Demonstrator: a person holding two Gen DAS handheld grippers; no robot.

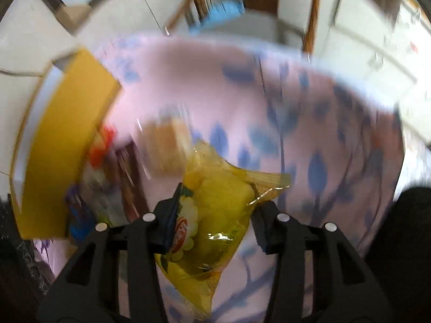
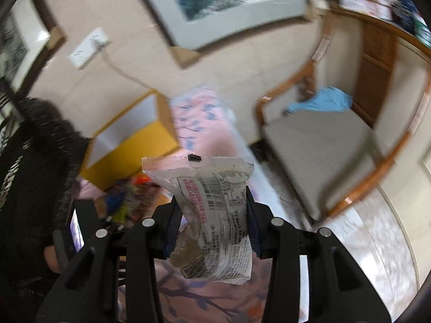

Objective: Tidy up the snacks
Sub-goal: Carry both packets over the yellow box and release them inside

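Note:
My left gripper point(image 1: 212, 223) is shut on a yellow snack bag point(image 1: 215, 207) and holds it above the pink cloth with blue leaves point(image 1: 296, 123). A yellow box point(image 1: 62, 145) lies at the left, with several blurred snack packs point(image 1: 113, 177) beside it. My right gripper point(image 2: 212, 223) is shut on a clear white snack packet point(image 2: 212, 215) with printed text, held up in the air. The yellow box point(image 2: 134, 148) and the snack pile point(image 2: 129, 196) show lower left of it in the right wrist view.
A wooden armchair point(image 2: 336, 145) with a grey seat and a blue cloth point(image 2: 320, 102) stands at the right. A framed picture point(image 2: 229, 5) hangs on the wall. A person's dark sleeve point(image 2: 35, 175) is at the left. Both views are motion-blurred.

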